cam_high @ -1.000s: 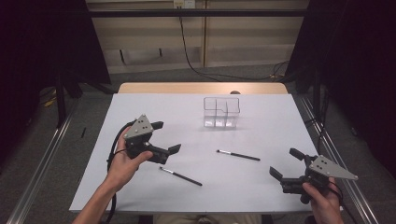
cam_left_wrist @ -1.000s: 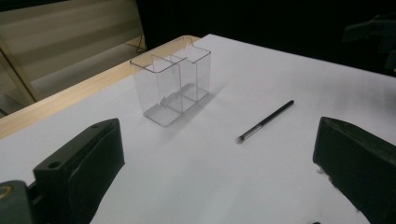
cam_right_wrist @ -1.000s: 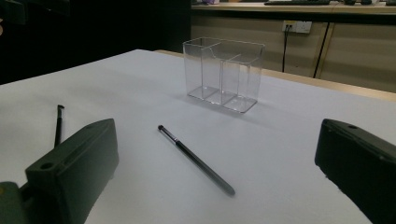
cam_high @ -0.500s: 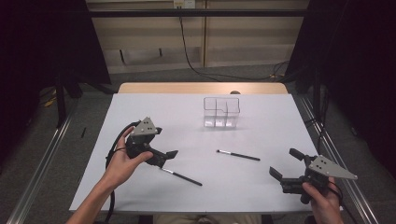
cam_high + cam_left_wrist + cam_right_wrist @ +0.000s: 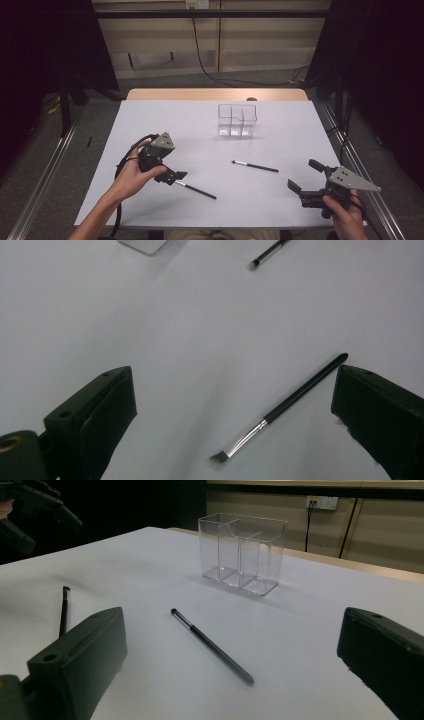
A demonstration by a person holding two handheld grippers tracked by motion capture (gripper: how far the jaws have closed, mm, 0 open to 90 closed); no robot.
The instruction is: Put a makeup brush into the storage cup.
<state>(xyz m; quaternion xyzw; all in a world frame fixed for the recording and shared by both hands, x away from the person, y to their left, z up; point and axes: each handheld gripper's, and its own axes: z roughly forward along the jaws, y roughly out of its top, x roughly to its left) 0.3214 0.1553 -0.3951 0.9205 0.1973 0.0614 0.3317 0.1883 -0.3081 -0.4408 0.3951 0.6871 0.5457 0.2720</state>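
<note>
Two brushes lie on the white worktop (image 5: pixel 280 200); the angled brush (image 5: pixel 280 412) rests flat between my left gripper's (image 5: pixel 176 177) wide-apart jaws, untouched, its bristle end toward me; the second brush (image 5: pixel 255 166) lies well apart toward the middle, in front of my right gripper (image 5: pixel 307 176), whose jaws also stand apart on nothing; beyond it a clear divided holder (image 5: pixel 237 120) stands upright.
</note>
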